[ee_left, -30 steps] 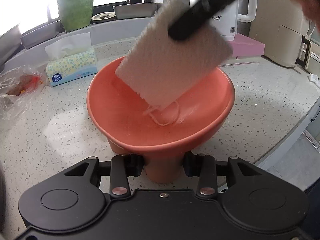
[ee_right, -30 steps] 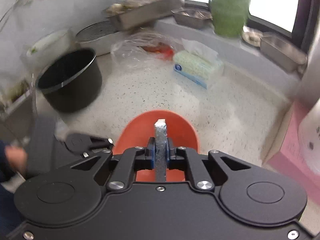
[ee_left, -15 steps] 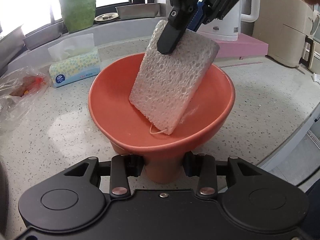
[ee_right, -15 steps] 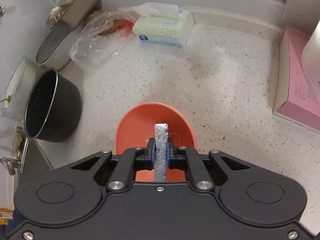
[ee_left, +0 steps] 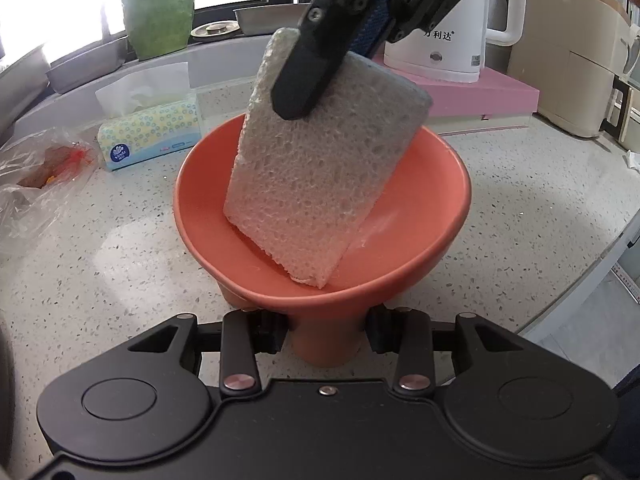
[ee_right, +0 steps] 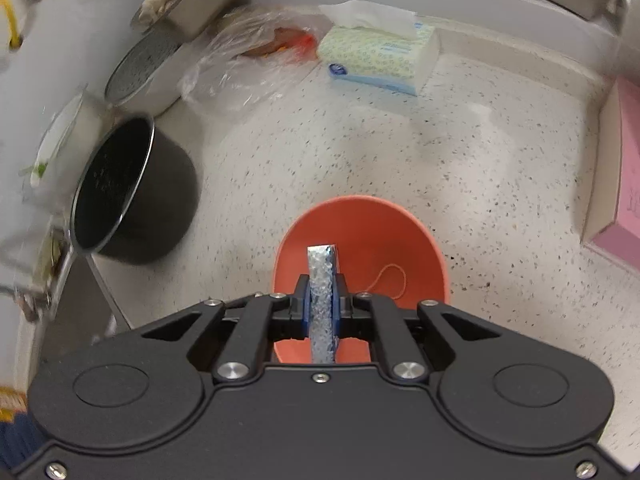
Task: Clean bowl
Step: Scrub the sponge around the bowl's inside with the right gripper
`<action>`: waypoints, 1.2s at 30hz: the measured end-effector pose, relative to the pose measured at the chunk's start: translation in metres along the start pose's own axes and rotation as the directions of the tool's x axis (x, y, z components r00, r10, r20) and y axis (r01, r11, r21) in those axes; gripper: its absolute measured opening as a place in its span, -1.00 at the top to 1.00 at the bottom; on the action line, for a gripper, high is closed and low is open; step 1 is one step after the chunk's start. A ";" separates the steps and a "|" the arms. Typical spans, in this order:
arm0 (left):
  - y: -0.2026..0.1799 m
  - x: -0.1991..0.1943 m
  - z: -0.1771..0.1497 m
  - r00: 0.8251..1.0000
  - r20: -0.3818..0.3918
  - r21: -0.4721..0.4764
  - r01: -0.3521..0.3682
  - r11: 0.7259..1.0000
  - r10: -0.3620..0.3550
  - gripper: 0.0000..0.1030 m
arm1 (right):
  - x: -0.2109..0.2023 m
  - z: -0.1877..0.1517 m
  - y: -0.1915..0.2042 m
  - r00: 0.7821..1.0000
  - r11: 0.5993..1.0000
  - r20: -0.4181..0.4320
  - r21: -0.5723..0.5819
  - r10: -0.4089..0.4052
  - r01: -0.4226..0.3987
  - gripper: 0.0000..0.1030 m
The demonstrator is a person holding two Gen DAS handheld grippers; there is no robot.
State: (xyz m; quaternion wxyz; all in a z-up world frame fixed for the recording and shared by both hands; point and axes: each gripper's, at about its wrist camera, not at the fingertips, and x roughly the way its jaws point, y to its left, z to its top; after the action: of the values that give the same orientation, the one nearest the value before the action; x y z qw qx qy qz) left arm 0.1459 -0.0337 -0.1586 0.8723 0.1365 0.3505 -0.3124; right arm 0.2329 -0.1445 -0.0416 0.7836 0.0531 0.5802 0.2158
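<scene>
The left wrist camera sits low and close by the footed orange bowl, facing the far window. The right wrist camera looks steeply down onto it from above. Both share the speckled white desk and patterned tissue pack.

The white electric kettle bears the black characters "万利达" on its front; the tissue pack carries a blue round logo, its lettering illegible.
</scene>
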 end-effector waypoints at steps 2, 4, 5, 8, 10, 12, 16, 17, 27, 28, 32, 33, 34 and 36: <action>0.000 0.000 0.000 1.000 0.000 -0.002 -0.001 1.000 0.001 0.26 | 0.001 -0.001 0.003 1.000 1.000 -0.010 -0.023 -0.006 0.006 0.78; 0.000 0.000 0.000 1.000 0.000 -0.002 -0.002 1.000 0.002 0.26 | 0.002 -0.002 0.006 1.000 0.999 -0.011 -0.044 -0.013 0.013 0.78; 0.000 0.000 0.000 1.000 -0.001 -0.002 -0.002 1.000 0.002 0.26 | 0.003 -0.002 0.006 1.000 0.999 -0.010 -0.049 -0.017 0.017 0.78; -0.001 0.000 0.000 1.000 -0.002 -0.001 -0.003 1.000 0.003 0.26 | 0.007 0.001 0.005 1.000 0.999 -0.012 -0.042 -0.023 0.023 0.78; -0.001 0.001 0.000 1.000 -0.003 0.000 -0.003 1.000 0.003 0.26 | 0.009 0.002 0.005 0.999 0.999 -0.025 -0.036 -0.023 0.022 0.78; 0.000 0.000 0.000 1.000 -0.004 -0.002 -0.002 1.000 0.002 0.26 | 0.006 0.001 0.006 0.999 0.999 -0.044 -0.044 -0.009 0.007 0.78; 0.001 0.000 0.000 1.000 0.000 -0.007 0.000 1.000 0.000 0.26 | -0.002 -0.005 0.010 0.995 0.994 -0.096 -0.109 -0.014 0.003 0.78; 0.001 0.000 -0.001 1.000 0.000 -0.007 0.001 1.000 -0.001 0.26 | -0.005 -0.006 0.008 0.993 0.992 -0.109 -0.121 -0.034 0.021 0.78; 0.002 0.000 -0.001 1.000 0.000 -0.004 0.006 1.000 -0.006 0.26 | -0.026 -0.003 -0.020 0.987 0.977 -0.007 -0.143 -0.161 0.159 0.77; 0.002 0.000 -0.001 1.000 0.000 -0.004 0.006 1.000 -0.006 0.26 | -0.025 -0.002 -0.020 0.987 0.976 0.002 -0.148 -0.162 0.161 0.77; 0.003 0.000 -0.001 1.000 0.000 -0.006 0.006 1.000 -0.006 0.27 | -0.019 0.002 -0.015 0.987 0.970 0.042 -0.185 -0.156 0.161 0.77; 0.003 0.000 -0.001 1.000 0.000 -0.006 0.005 1.000 -0.005 0.27 | -0.017 0.003 -0.011 0.986 0.966 0.054 -0.200 -0.156 0.163 0.77; 0.002 0.000 -0.001 1.000 -0.001 -0.006 0.005 1.000 -0.005 0.26 | -0.015 0.004 -0.007 0.986 0.962 0.067 -0.216 -0.155 0.166 0.77; 0.002 0.000 -0.001 1.000 -0.002 -0.006 0.005 1.000 -0.005 0.27 | -0.013 0.008 0.001 0.985 0.959 0.090 -0.230 -0.147 0.164 0.77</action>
State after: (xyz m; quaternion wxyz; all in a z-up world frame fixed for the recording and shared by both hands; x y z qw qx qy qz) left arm 0.1465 -0.0320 -0.1596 0.8717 0.1332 0.3525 -0.3134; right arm 0.2368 -0.1476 -0.0276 0.8191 -0.0789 0.5242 0.2191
